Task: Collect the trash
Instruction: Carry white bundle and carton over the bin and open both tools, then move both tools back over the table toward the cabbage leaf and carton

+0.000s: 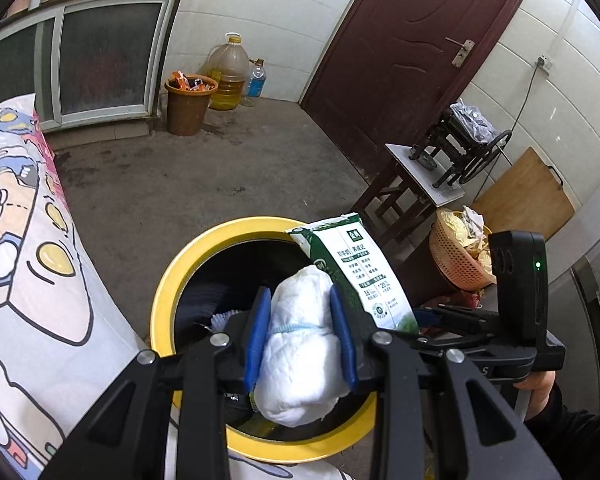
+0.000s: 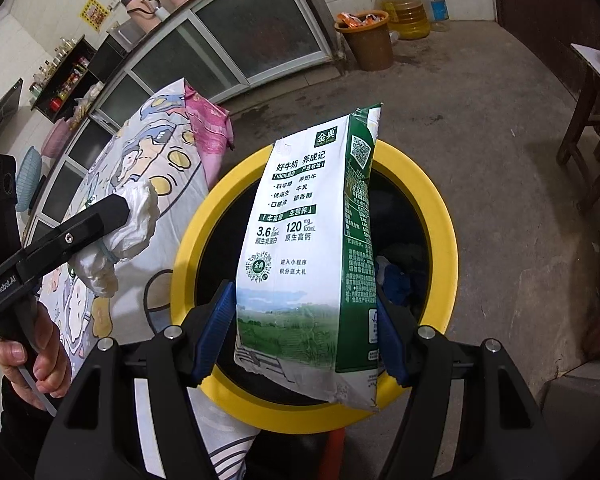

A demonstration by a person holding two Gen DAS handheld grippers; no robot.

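My left gripper (image 1: 299, 300) is shut on a rolled white diaper-like wad (image 1: 300, 364), which hangs over the open mouth of a black bin with a yellow rim (image 1: 164, 280). My right gripper (image 2: 304, 296) is shut on a green-and-white milk carton (image 2: 300, 220), gripped near its lower end and held upright above the same yellow rim (image 2: 446, 240). In the left wrist view the carton (image 1: 360, 272) stands just right of the wad. The right wrist view shows the left gripper (image 2: 117, 210) from the side with the white wad (image 2: 135, 224) in it, over the bin's left side. Dark contents lie inside the bin.
A cartoon-print quilt (image 1: 27, 240) touches the bin's left side. A wooden stool with a hand-crank machine (image 1: 456, 148) and an orange basket of scraps (image 1: 456, 256) stand to the right. By the far wall are a brown bucket (image 1: 187, 108), an oil jug (image 1: 227, 72) and a dark door (image 1: 400, 40).
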